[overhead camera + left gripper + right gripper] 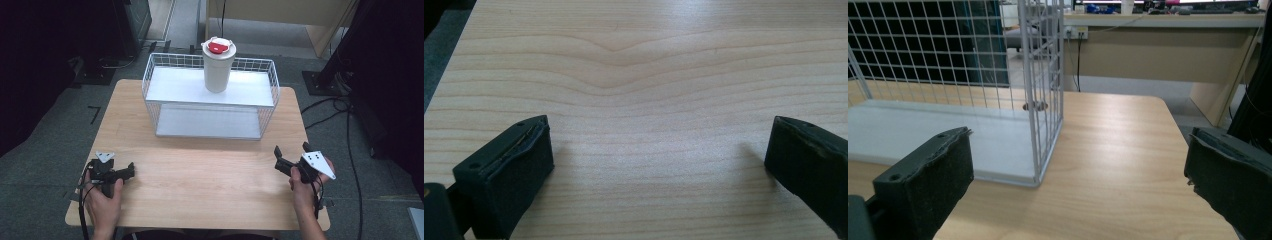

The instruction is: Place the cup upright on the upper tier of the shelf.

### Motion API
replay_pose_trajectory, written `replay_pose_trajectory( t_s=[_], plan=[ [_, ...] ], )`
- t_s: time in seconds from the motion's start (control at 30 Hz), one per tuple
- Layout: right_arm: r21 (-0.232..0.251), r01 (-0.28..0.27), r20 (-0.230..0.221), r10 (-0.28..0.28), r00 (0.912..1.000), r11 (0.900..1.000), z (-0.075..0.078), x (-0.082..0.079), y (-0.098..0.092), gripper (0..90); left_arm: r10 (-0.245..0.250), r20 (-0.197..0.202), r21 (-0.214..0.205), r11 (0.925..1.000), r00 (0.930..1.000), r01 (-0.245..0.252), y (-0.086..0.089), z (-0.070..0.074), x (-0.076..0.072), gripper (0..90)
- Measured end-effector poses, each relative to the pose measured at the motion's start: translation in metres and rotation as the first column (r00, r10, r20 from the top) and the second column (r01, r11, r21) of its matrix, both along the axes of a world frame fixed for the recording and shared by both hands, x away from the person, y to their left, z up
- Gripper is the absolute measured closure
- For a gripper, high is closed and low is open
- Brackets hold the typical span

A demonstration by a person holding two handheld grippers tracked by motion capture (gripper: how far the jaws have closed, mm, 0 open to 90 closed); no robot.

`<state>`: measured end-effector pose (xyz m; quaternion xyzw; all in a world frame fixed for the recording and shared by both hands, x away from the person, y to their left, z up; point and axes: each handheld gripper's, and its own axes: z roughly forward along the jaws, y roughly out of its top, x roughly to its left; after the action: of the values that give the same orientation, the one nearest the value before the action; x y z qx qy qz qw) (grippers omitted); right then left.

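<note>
Fingers (504,172) of left gripper (116,174) spread wide, nothing between, low over bare light wooden table (200,170) near its front left corner. Right gripper (292,159) fingers (923,187) likewise spread, empty, near front right edge, aimed at white wire two-tier rack (210,97). White lidded tumbler with red tab (218,66) stands upright on rack's upper shelf, well apart from both grippers.

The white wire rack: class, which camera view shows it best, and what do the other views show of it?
The high view: the whole white wire rack shows, both shelves, with a white cup on top. The right gripper view catches one near corner and the lower shelf. The left gripper view looks at the wooden table.
</note>
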<state>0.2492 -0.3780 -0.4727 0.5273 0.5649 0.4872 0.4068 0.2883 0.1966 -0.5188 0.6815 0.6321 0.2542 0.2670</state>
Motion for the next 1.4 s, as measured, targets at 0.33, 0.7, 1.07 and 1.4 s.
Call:
replay_pose_trajectory(
  t_s=[0.33, 0.7, 1.07, 1.4],
  plan=[
    [-0.021, 0.021, -0.053, -0.022, 0.9984, 0.9996, -0.020, -0.014, -0.013, 0.0, 0.000, 0.000, 0.000, 1.0000, 1.0000, 0.000, 0.000, 0.000, 0.000, 0.0],
    [-0.053, 0.029, -0.120, -0.035, 0.9922, 0.9982, -0.039, -0.029, -0.024, 0.0, 0.000, 0.000, 0.000, 1.0000, 1.0000, 0.000, 0.000, 0.000, 0.000, 0.0],
    [-0.089, 0.044, -0.191, -0.060, 0.9798, 0.9951, -0.046, -0.038, -0.033, 0.0, 0.000, 0.000, 0.000, 1.0000, 1.0000, 0.000, 0.000, 0.000, 0.000, 0.0],
    [-0.149, 0.032, -0.285, -0.074, 0.9556, 0.9884, -0.047, -0.046, -0.041, 0.0, 0.000, 0.000, 0.000, 1.0000, 1.0000, 0.000, 0.000, 0.000, 0.000, 0.0]
  ],
)
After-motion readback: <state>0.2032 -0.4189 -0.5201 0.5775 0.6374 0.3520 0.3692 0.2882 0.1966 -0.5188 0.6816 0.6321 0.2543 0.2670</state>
